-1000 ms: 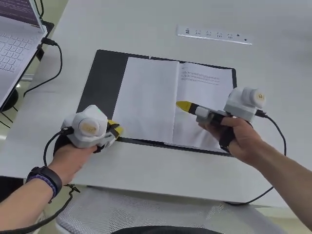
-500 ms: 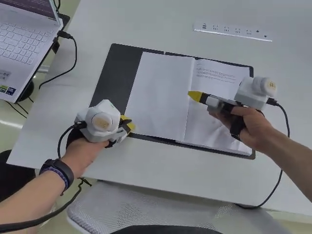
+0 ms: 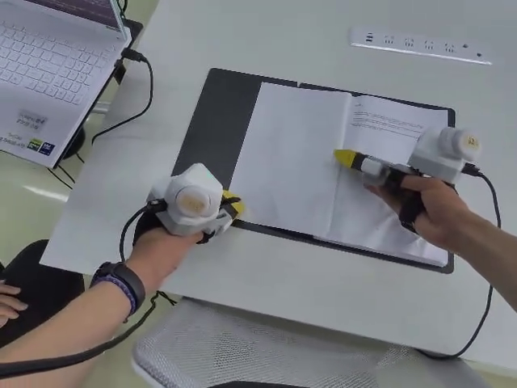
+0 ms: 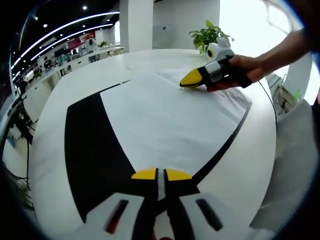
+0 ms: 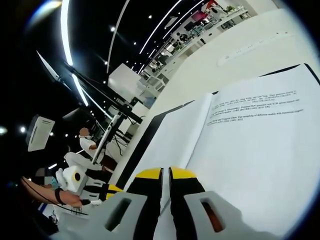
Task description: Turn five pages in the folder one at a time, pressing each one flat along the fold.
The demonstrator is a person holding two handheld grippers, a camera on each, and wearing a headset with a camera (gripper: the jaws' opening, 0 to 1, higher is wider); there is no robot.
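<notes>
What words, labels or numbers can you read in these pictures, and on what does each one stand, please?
Nothing can be quoted as it reads.
Right page: a few printed lines at the top, too small to read.
Laptop: stickers and key legends, blurred.
Power strip: markings too small to read.

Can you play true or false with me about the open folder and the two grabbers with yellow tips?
1. The folder lies open on the table. True.
2. The right gripper points at the laptop. False: its tips are over the right page, close to the fold.
3. The laptop is open. True.
4. The left gripper has its jaws wide open. False: they are shut, at the folder's near left edge.
5. The left page is full of print. False: it looks blank; the printed lines are at the top of the right page.
</notes>
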